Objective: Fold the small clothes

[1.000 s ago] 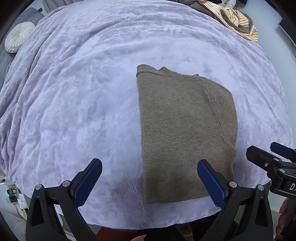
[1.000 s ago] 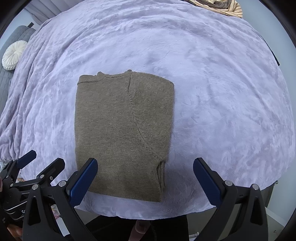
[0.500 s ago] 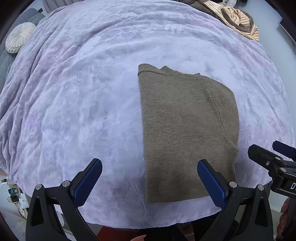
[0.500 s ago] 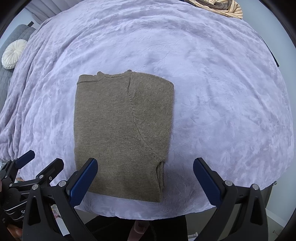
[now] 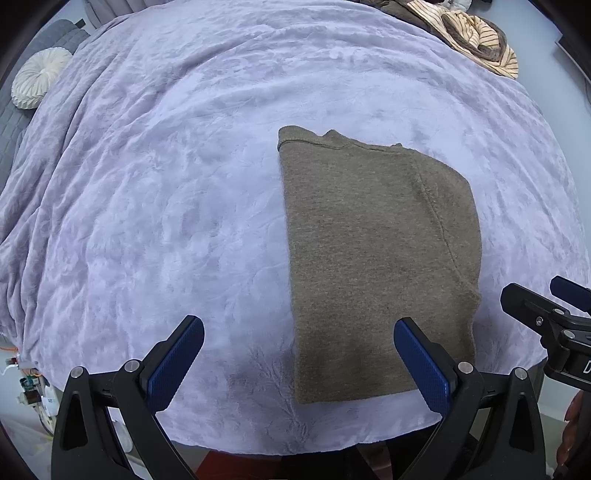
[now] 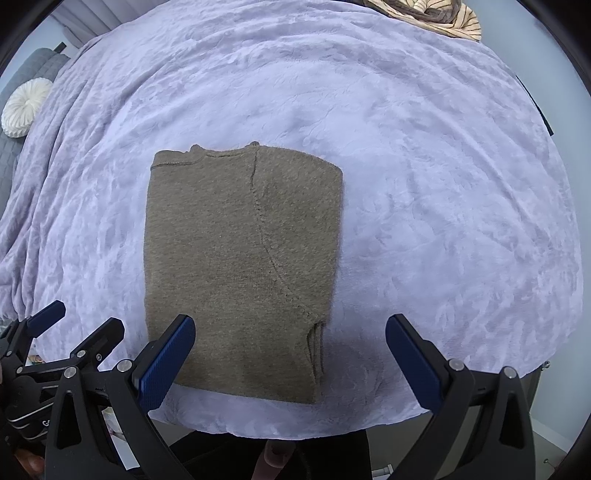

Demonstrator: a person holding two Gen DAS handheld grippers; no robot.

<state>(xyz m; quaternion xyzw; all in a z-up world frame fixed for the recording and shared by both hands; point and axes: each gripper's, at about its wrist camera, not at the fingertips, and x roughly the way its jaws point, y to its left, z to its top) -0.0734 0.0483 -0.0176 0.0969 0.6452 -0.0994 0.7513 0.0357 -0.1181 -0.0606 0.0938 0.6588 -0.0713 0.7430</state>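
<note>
An olive-brown knit sweater point(image 5: 376, 258) lies folded into a flat rectangle on the lavender blanket, near the bed's front edge; it also shows in the right wrist view point(image 6: 240, 266). My left gripper point(image 5: 299, 354) is open and empty, held above the sweater's lower left corner. My right gripper point(image 6: 291, 350) is open and empty above the sweater's lower right corner. The right gripper shows at the right edge of the left wrist view point(image 5: 546, 306), and the left gripper at the left edge of the right wrist view point(image 6: 62, 332).
The lavender plush blanket point(image 5: 166, 184) covers the whole bed. A pile of striped and brown clothes point(image 5: 469, 33) lies at the far right corner. A round white cushion point(image 5: 38, 77) sits on a grey sofa at the far left.
Both grippers stay open and nearly still. The left wrist view has shifted very slightly, so the sweater sits a touch further right.
</note>
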